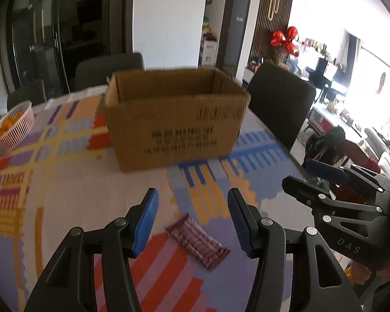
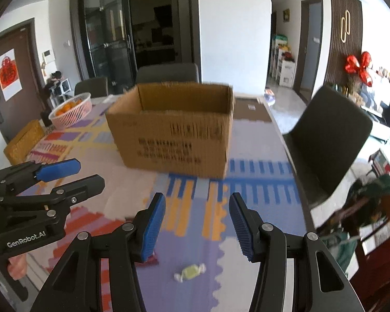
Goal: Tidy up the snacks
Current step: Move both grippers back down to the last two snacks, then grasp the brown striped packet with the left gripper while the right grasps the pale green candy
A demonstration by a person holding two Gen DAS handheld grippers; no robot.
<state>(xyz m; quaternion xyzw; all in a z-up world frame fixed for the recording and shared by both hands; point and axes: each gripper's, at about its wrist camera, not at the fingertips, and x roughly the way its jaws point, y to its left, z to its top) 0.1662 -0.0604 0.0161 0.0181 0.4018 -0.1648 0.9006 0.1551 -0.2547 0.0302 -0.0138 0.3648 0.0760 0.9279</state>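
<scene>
An open cardboard box (image 1: 174, 119) stands on the patterned tablecloth; it also shows in the right wrist view (image 2: 174, 130). My left gripper (image 1: 193, 221) is open and empty above the cloth, and a purple snack packet (image 1: 197, 241) lies flat just below and between its fingers. My right gripper (image 2: 197, 226) is open and empty. A pale yellow wrapped candy (image 2: 189, 272) lies on the cloth beneath it. The right gripper also shows at the right of the left wrist view (image 1: 309, 179), and the left gripper at the left of the right wrist view (image 2: 91, 173).
A pink basket of oranges (image 1: 11, 127) sits at the table's far left, also in the right wrist view (image 2: 71, 111). A woven yellow box (image 2: 23, 140) lies at the left edge. Dark chairs (image 1: 280, 104) stand around the table. The table's right edge (image 2: 293, 171) runs close by.
</scene>
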